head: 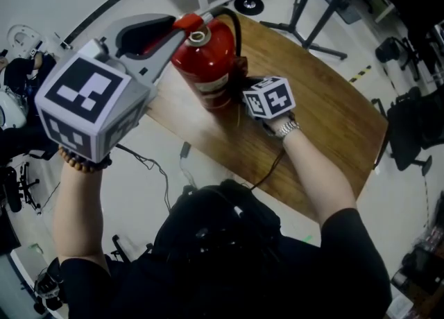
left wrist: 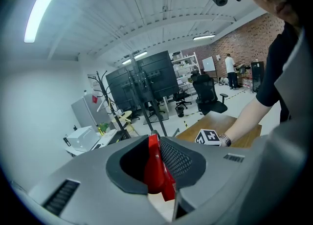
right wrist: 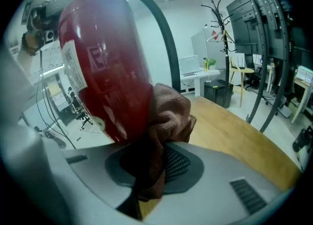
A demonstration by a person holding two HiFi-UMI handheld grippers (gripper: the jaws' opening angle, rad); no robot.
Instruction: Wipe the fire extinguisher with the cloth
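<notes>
Wiping step is on, I reckon. My R claw [right wrist: 152, 166] is clamped right down on a bunched brown cloth [right wrist: 168, 114], jaws nearly together w/ only fabric between. The cloth is pressed to the red extinguisher [head: 208, 61], low on its body, on the side facing my R arm. My L claw [head: 161, 39] is part-closed round the red handle [left wrist: 155, 172] at the top, a pad on each side of it, steadying the thing. Extinguisher stands upright on the desk [head: 326, 116], near the desk's left end in the head view. Black hose [right wrist: 164, 43] arcs down its far side.

Next, as I judge it: drag the cloth along the cylinder w/ even pressure, then work round to the sides not reached yet, prob. the back & under the hose. L grip needs to be firm or it could rock or tip toward the desk edge. R grip can't loosen or the cloth drops.
</notes>
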